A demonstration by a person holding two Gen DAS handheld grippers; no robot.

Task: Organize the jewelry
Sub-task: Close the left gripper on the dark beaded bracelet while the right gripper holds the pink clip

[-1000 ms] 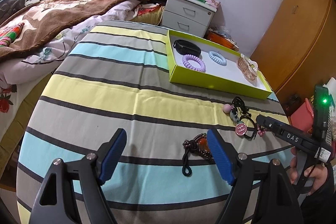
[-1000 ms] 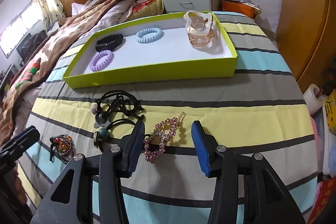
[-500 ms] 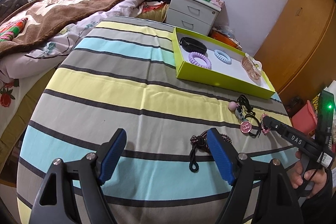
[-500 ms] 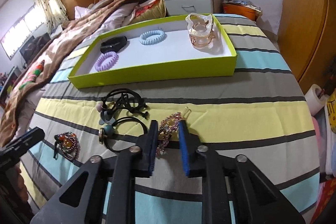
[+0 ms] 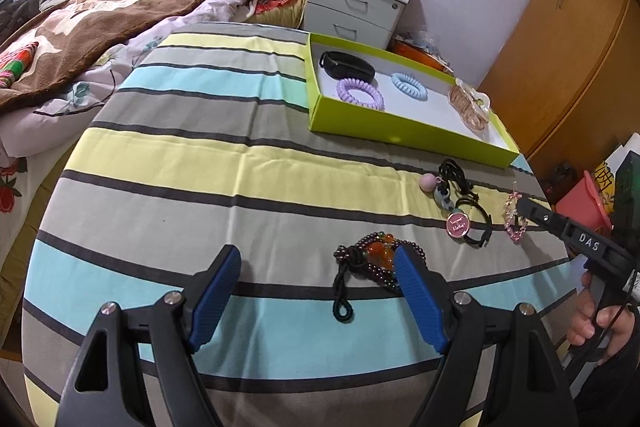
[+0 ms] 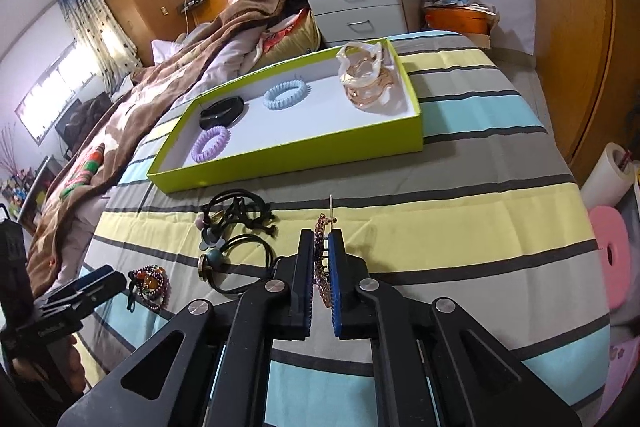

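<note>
The striped cloth (image 6: pixel 460 163) covers the tabletop under both hand-held grippers, with a bed (image 5: pixel 100 23) under a brown blanket beyond the left one. Ahead of the right hand-held gripper (image 6: pixel 321 267), on the cloth, lies the lime-green tray (image 6: pixel 288 159) with a white floor. Inside it, at the end farthest to the left of that gripper, sit a black bracelet (image 6: pixel 222 111) and a purple coil hair tie (image 6: pixel 211 144); a blue coil hair tie (image 6: pixel 287 94) lies mid-tray and a translucent peach claw clip (image 6: pixel 366 83) rests at the right end.

The right hand-held gripper is closed narrowly on the pink rhinestone hair clip (image 6: pixel 322 247), which stands on edge between the blue pads, its thin metal tip sticking out forward past them. Just left of it and slightly ahead lie the tangled black hair ties (image 6: pixel 236 227) with small charms, touching the cloth between gripper and tray.

The left hand-held gripper (image 5: pixel 318 291) is spread wide and holds nothing. The beaded bracelet (image 5: pixel 374 257), dark beads with orange stones and a black cord loop, lies on the cloth between its fingers, close against the right finger (image 5: pixel 416 297). In the left wrist view the hair clip shows off to the right, pinched at the tip of the other gripper.
</note>
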